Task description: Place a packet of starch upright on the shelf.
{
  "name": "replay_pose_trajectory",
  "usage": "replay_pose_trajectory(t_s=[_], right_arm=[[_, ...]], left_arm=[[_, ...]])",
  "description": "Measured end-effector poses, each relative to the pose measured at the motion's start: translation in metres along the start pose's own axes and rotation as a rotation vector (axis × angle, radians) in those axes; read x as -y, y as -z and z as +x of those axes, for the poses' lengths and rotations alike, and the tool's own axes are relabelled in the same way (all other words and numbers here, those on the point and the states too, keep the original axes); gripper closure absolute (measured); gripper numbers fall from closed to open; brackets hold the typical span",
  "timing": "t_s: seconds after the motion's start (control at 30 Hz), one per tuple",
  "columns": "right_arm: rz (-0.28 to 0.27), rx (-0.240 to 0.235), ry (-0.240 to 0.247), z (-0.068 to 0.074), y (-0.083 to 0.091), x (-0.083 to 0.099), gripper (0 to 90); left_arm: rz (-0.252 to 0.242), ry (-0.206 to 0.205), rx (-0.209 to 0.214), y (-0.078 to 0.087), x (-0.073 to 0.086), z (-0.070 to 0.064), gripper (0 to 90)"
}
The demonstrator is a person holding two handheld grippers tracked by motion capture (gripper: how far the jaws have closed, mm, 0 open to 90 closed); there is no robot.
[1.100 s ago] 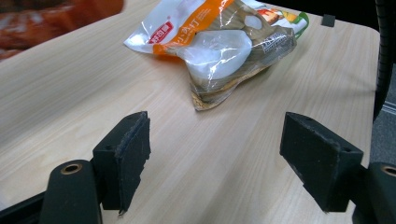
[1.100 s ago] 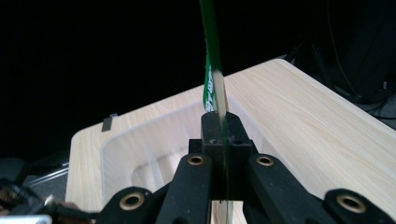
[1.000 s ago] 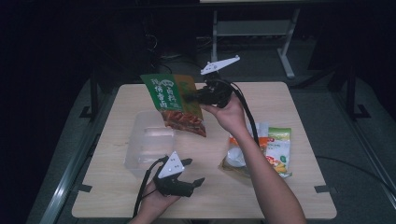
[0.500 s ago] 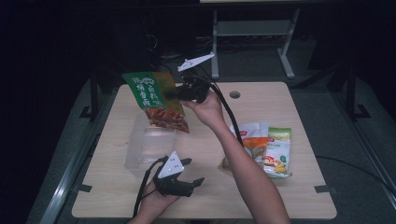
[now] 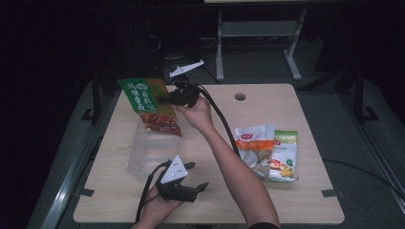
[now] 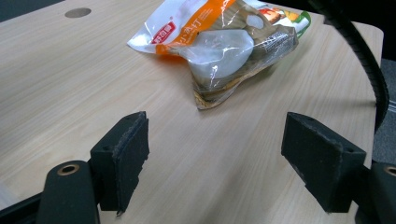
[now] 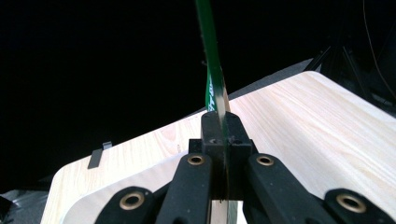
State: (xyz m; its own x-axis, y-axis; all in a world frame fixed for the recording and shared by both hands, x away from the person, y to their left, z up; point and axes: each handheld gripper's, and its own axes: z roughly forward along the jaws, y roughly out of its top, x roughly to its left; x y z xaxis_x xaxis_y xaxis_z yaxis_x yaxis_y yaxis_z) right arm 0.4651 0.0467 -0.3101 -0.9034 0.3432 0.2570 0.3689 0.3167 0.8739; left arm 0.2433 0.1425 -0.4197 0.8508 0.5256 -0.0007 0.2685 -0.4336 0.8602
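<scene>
My right gripper (image 5: 165,98) is shut on the edge of a green and red snack bag (image 5: 145,102). The bag hangs in the air over the far end of a clear plastic container (image 5: 143,160). In the right gripper view the jaws of the right gripper (image 7: 219,127) pinch the bag's thin green edge (image 7: 212,79). My left gripper (image 5: 197,175) rests open near the table's front edge with nothing between its pads (image 6: 126,154). It points at a white and orange snack bag (image 6: 219,42).
The white and orange bag (image 5: 253,143) and a green and yellow bag (image 5: 285,155) lie side by side at the table's right. A round cable hole (image 5: 240,96) sits near the far edge. The right gripper's black cable (image 5: 222,119) trails along the forearm.
The right gripper has carried the green and red bag leftward, from mid-table to over the clear container. The left gripper has stayed put, open.
</scene>
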Motion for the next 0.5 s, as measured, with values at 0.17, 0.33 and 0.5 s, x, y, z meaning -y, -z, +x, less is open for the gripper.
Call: replay_pose_trajectory(t_s=[0.17, 0.33, 0.5], right_arm=[[-0.001, -0.002, -0.023, -0.004, -0.011, 0.008, 90.0], [-0.001, 0.002, -0.038, -0.009, -0.015, 0.018, 90.0], [0.022, -0.005, -0.049, -0.015, -0.02, 0.03, 90.0]], left_arm=[[-0.003, -0.002, -0.006, 0.001, 0.0, 0.002, 22.9], [-0.002, 0.0, -0.01, 0.001, 0.0, 0.003, 22.9], [-0.002, 0.0, -0.009, 0.001, 0.0, 0.002, 22.9]])
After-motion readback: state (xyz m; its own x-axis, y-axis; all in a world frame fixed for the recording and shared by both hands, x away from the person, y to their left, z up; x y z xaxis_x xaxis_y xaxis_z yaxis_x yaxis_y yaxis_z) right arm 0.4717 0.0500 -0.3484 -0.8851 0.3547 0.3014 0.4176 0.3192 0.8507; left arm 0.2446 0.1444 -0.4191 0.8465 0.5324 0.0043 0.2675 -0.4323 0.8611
